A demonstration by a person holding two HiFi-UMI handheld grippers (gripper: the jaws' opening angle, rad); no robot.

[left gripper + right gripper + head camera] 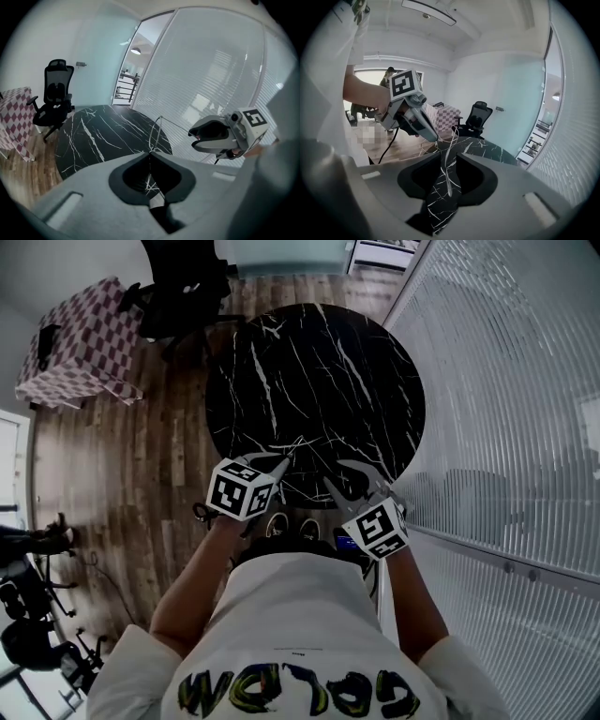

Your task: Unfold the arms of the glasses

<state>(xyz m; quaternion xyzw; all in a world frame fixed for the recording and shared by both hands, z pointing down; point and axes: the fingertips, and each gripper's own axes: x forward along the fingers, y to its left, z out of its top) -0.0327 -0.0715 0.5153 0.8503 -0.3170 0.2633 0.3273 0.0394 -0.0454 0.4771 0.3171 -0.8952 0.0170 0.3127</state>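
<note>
Thin wire-framed glasses (157, 132) hang between my two grippers above the near edge of the round black marble table (356, 362). The left gripper (151, 154) is shut on the frame, and a lens rim rises just past its tips. One thin arm of the glasses (447, 174) lies in the gap of my right gripper (449, 157); the jaws stand apart and the pads do not press on it. In the head view the left gripper (281, 463) and the right gripper (339, 476) face each other closely, with the glasses only faintly visible.
A black office chair (183, 287) stands beyond the table, and a table with a checked cloth (80, 343) is at the far left. A glass wall with blinds (506, 381) runs along the right. A person (387, 75) stands far off.
</note>
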